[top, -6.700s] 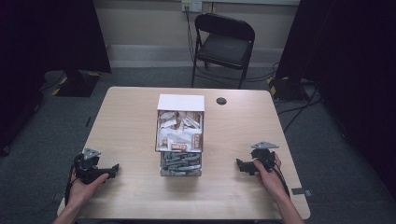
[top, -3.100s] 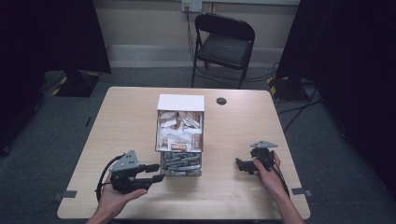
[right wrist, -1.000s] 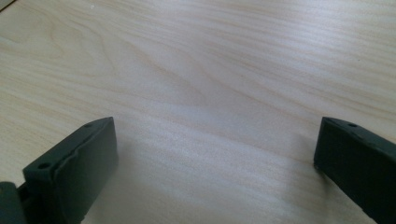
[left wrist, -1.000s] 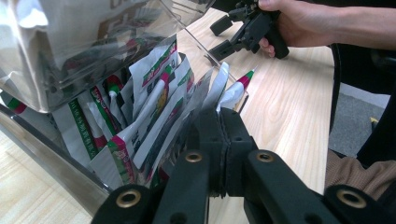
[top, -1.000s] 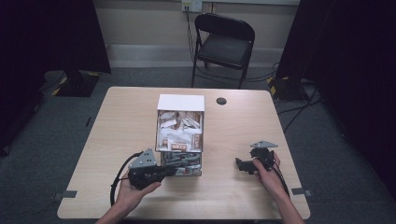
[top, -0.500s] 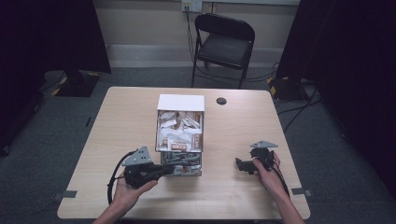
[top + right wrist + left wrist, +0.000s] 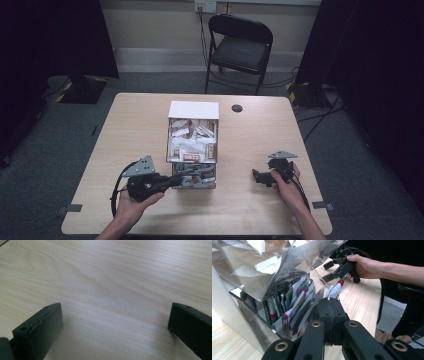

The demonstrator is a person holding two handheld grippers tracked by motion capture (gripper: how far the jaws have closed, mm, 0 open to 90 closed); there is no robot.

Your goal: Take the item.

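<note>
Wooden table, left hand-held gripper clamped on a packet.

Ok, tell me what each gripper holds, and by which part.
The left gripper is shut on a sachet, pinching its lower end. The right gripper is open, holding nothing.

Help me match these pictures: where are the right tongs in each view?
High view: right tongs at lower right, low over the table.
Left gripper view: right tongs at upper right, in a hand, beyond the packet that the left tongs pinch.
Right gripper view: right tongs, jaws at the bottom corners, wide apart.
Shared landmark: the pale wood table.
</note>
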